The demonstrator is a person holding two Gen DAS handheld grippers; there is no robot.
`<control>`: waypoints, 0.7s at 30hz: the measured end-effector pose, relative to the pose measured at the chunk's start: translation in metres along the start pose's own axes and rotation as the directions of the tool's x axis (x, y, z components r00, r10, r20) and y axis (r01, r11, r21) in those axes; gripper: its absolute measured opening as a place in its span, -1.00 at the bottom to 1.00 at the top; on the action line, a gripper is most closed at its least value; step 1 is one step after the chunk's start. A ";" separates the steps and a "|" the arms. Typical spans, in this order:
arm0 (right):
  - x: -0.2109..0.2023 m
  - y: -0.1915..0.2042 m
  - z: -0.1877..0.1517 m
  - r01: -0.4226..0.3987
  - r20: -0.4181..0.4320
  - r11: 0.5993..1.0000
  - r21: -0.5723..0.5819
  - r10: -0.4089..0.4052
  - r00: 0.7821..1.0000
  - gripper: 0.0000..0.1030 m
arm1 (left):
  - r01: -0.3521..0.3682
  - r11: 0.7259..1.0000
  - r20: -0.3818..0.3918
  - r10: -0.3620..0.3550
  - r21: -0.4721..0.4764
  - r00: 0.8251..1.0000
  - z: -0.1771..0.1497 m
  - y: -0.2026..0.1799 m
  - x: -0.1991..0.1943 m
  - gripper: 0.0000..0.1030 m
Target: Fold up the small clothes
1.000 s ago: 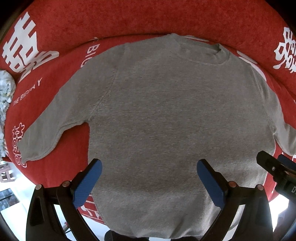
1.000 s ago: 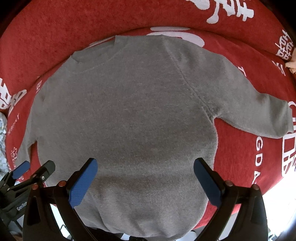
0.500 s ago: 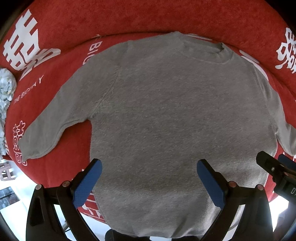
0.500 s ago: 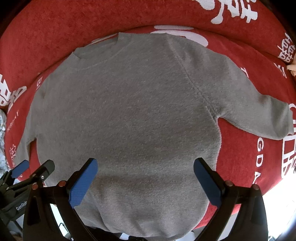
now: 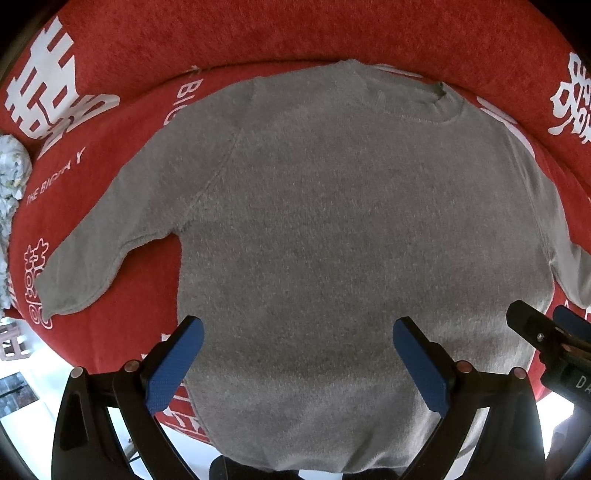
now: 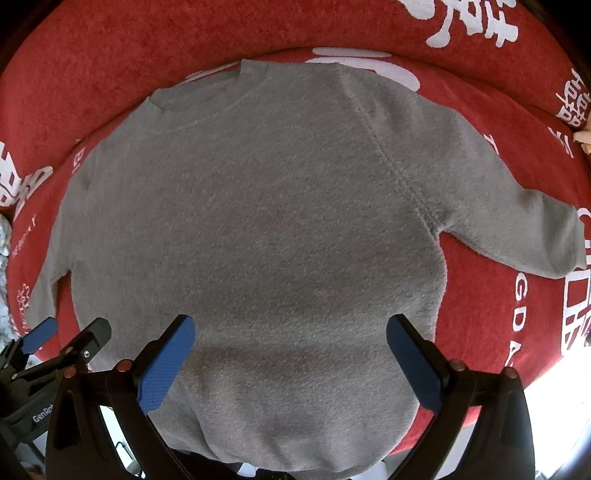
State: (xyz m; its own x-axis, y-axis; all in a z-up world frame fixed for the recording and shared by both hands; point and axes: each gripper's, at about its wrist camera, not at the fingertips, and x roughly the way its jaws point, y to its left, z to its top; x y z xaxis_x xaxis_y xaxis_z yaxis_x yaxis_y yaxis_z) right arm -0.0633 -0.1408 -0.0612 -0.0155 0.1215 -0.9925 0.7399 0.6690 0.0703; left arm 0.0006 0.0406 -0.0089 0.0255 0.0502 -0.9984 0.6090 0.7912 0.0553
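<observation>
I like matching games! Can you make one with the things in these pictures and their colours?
Things:
1. sweater
2. blanket
3. pads of the left hand-held gripper
4. letters on the blanket

Colours:
A. white
B. grey
C. blue
D. red

Pairs: 1-B, 2-D, 3-C, 4-A

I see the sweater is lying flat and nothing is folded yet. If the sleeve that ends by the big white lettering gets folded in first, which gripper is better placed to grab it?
Probably the right gripper. That sleeve lies spread on its side of the grey sweater, while the left gripper hovers nearer the other sleeve. Both jaws are open and empty.
</observation>
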 end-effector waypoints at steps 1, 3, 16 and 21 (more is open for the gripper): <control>0.000 0.001 0.000 0.002 0.001 1.000 -0.002 -0.002 1.000 1.00 | 0.000 1.000 -0.001 0.000 0.000 1.000 -0.001 0.000 0.000 1.00; 0.001 0.003 -0.001 0.005 0.004 1.000 -0.008 -0.005 1.000 1.00 | 0.000 1.000 -0.002 0.000 -0.001 1.000 -0.002 0.000 0.001 1.00; 0.001 0.002 -0.003 0.001 0.003 1.000 -0.005 -0.001 1.000 1.00 | 0.002 1.000 0.000 -0.002 0.010 1.000 -0.005 -0.004 0.000 1.00; 0.001 0.002 -0.003 0.003 0.002 1.000 -0.005 -0.003 1.000 1.00 | 0.001 1.000 -0.002 -0.001 0.009 1.000 -0.005 -0.005 0.000 1.00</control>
State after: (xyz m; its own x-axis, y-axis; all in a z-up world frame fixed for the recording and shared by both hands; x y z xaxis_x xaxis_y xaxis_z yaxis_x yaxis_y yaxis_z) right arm -0.0636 -0.1370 -0.0613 -0.0167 0.1181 -0.9929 0.7367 0.6728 0.0676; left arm -0.0063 0.0402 -0.0089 0.0238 0.0509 -0.9984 0.6164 0.7856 0.0547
